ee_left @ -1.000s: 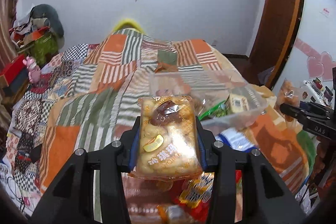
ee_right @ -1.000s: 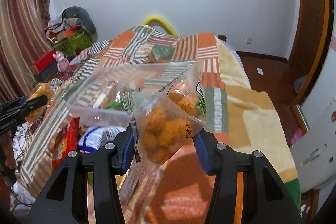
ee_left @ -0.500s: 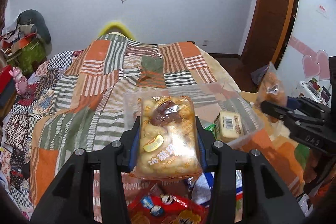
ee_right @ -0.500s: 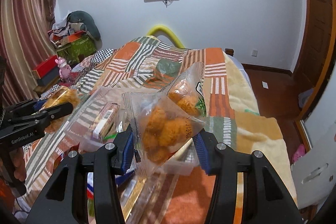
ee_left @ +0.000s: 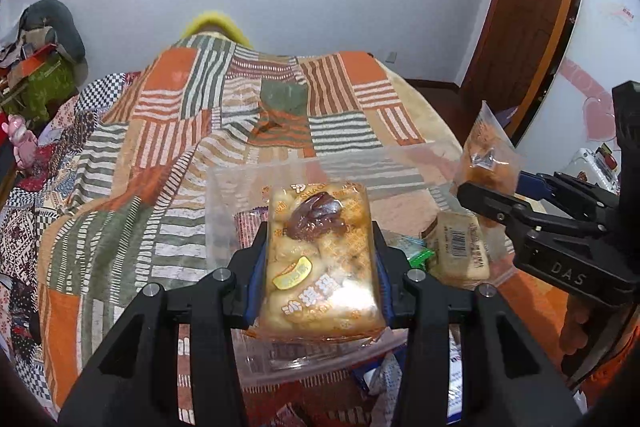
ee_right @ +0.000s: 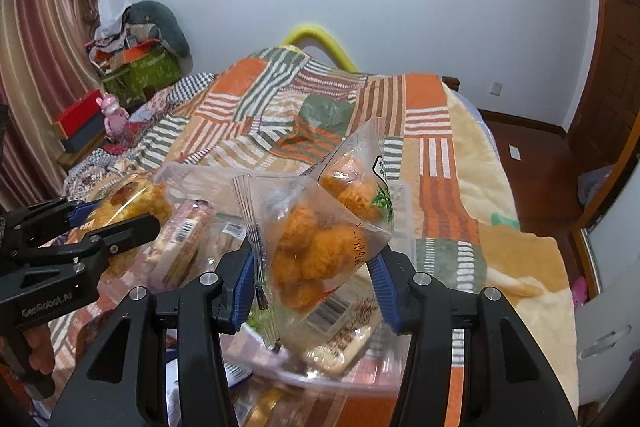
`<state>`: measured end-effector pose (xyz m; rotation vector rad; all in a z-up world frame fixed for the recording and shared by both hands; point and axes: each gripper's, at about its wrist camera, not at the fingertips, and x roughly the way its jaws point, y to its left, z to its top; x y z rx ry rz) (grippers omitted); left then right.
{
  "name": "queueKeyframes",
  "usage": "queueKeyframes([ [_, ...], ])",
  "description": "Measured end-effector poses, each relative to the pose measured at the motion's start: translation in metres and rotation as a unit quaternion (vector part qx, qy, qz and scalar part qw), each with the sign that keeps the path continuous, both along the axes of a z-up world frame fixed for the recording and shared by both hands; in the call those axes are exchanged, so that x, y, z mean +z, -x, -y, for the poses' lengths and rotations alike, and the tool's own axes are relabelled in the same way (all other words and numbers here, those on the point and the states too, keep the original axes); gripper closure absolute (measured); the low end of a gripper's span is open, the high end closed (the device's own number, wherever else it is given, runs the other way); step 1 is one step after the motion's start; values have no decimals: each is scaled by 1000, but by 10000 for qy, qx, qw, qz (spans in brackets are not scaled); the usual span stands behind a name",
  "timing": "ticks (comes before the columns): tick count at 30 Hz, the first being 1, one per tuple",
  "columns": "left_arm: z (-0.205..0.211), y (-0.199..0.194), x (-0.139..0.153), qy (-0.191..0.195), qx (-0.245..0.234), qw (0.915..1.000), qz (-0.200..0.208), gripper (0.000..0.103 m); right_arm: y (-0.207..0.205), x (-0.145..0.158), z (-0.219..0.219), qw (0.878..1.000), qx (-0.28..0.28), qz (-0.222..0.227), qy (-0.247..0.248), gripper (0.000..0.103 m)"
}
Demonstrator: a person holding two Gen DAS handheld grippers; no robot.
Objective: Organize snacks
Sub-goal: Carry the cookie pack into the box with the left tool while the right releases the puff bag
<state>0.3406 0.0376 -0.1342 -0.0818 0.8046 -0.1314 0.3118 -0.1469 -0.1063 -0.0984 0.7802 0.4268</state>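
Note:
My left gripper (ee_left: pixel 320 263) is shut on a clear pack of small yellow pastries (ee_left: pixel 322 259) and holds it over a clear plastic bin (ee_left: pixel 224 203) on the bed. My right gripper (ee_right: pixel 314 267) is shut on a clear bag of orange puffed balls (ee_right: pixel 316 239), held above the same bin (ee_right: pixel 360 379). Each gripper shows in the other view: the right one with its bag (ee_left: pixel 486 167) at the right, the left one with its pack (ee_right: pixel 128 203) at the left. Wrapped biscuits (ee_left: pixel 460 251) lie in the bin.
The bin rests on a patchwork blanket (ee_left: pixel 168 155) covering the bed. More snack packets (ee_left: pixel 456 379) lie on the blanket near me, under the bin's front edge. A wooden door (ee_left: pixel 532 7) is at the right and piled clutter (ee_right: pixel 136 59) at the far left.
Both grippers have moved forward and toward each other with their packs, so both packs now hang over the bin. The bin looks closer and lower in both views.

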Motion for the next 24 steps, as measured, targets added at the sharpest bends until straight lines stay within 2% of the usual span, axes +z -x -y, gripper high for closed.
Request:
queueKeyframes([
  [7,5,-11,-12,-9,-93,9998,-152,59,-11,-10,-7,9995,92,-235,191,54],
  [10,6,-13,-14,-11,-91,9999,-146,59,-12,-11,-9,9992,114,-247,286,49],
  [16,11,-9,-6,-68,-163,9998,-41,58,-10,-5,-8,9991,112,-163,373,46],
  [24,12,18,21,-42,-169,9996,200,54,13,17,-4,9993,186,76,301,45],
])
